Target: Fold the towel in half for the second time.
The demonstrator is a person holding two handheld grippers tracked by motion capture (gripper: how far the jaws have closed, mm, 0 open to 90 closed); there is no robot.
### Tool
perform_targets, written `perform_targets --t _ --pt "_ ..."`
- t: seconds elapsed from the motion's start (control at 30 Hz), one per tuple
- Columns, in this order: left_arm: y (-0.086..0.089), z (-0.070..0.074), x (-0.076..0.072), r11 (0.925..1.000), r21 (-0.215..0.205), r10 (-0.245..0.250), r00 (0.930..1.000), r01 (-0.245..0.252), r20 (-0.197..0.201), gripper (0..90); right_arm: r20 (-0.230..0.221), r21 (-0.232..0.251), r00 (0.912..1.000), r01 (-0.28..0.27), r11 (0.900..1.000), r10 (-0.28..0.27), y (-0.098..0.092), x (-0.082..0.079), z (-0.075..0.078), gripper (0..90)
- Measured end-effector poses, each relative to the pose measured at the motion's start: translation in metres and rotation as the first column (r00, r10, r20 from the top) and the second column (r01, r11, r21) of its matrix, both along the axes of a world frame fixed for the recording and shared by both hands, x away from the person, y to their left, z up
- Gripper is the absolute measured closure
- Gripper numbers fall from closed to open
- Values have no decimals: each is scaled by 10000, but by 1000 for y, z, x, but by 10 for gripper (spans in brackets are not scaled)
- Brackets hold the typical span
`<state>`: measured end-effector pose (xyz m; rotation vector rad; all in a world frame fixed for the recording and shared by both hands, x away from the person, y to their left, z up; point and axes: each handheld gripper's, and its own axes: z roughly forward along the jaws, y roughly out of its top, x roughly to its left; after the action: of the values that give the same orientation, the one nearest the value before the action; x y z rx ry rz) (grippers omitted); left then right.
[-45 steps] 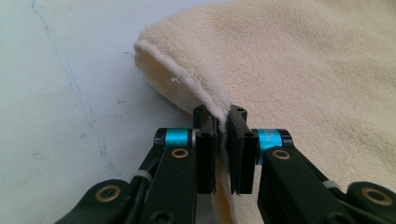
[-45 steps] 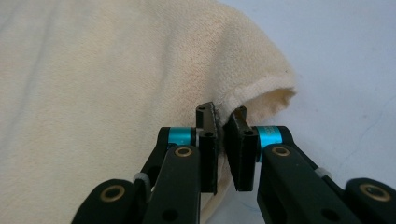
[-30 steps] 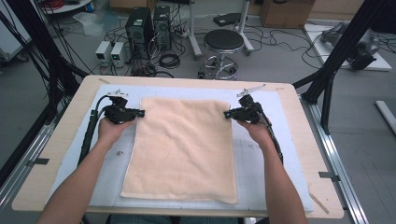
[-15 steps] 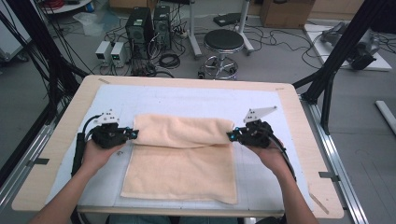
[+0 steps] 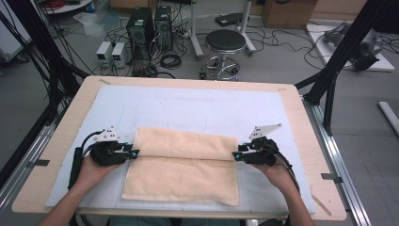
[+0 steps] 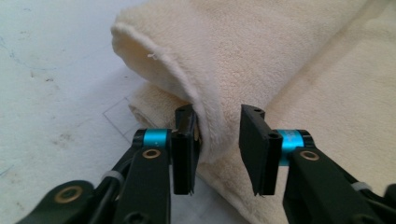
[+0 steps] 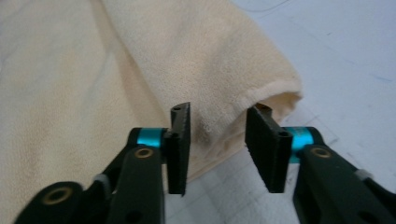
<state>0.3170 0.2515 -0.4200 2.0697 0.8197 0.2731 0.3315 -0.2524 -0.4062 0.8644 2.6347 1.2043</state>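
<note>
1. Cables, computer towers and a round stool crowd the grey floor behind a pale wooden desk topped with a white mat.
2. On the mat's near half lies a cream terry towel, its far edge folded over into a soft roll.
3. Left gripper and right gripper flank the fold's ends, jaws just opened, cloth loose between them.

Even bright light; faint shadows — close-ups soft, slightly blurred
</note>
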Motion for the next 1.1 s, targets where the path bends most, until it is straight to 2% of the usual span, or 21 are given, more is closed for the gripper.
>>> perform_targets --t 0.17,0.27,0.3,0.47,0.57,0.67,0.73,0.8,0.83,0.87,0.93,1.03,1.1 --pt "7 8 3 9998 -74 184 9998 -184 15 530 209 230 9989 408 9989 -413 -6 5 12 494" --pt "6 14 10 9994 -57 337 9994 -337 -26 491 339 180 9985 433 9989 -439 -3 14 18 477" --pt "5 18 13 9994 -2 341 9994 -341 96 486 271 152 9985 475 9988 -479 -1 15 19 473" --pt "-1 30 30 9984 47 554 9981 -556 281 428 477 -43 9973 563 9984 -560 7 31 17 444" --pt "-8 32 45 9980 47 623 9979 -624 162 388 324 40 9980 542 9985 -543 12 38 13 439" --pt "-15 30 55 9974 -91 715 9973 -714 140 336 -53 72 9995 317 9995 -317 19 42 7 442" --pt "-18 25 62 9974 -17 722 9973 -722 -103 333 -391 61 9992 126 9999 -124 24 46 2 477" --pt "-20 19 67 9971 106 755 9965 -751 -352 345 -584 2 9983 -32 10000 32 27 47 -1 538" --pt "-20 15 70 9972 86 741 9950 -737 -671 365 -637 -24 9979 -85 10000 84 29 47 -1 572" --pt "-19 12 72 9977 68 678 9929 -674 -973 389 -691 -26 9974 -228 9997 225 30 47 -2 614" --pt "-18 9 74 9986 0 528 9910 -532 -1234 461 -782 54 9961 -394 9992 397 31 48 -2 666" --pt "-16 9 74 9993 -212 275 9927 -302 -1176 649 -819 129 9953 -504 9986 513 30 48 -2 740" --pt "-16 13 70 9995 -297 95 9950 -125 -998 740 -813 178 9948 -597 9981 609 30 47 0 779"
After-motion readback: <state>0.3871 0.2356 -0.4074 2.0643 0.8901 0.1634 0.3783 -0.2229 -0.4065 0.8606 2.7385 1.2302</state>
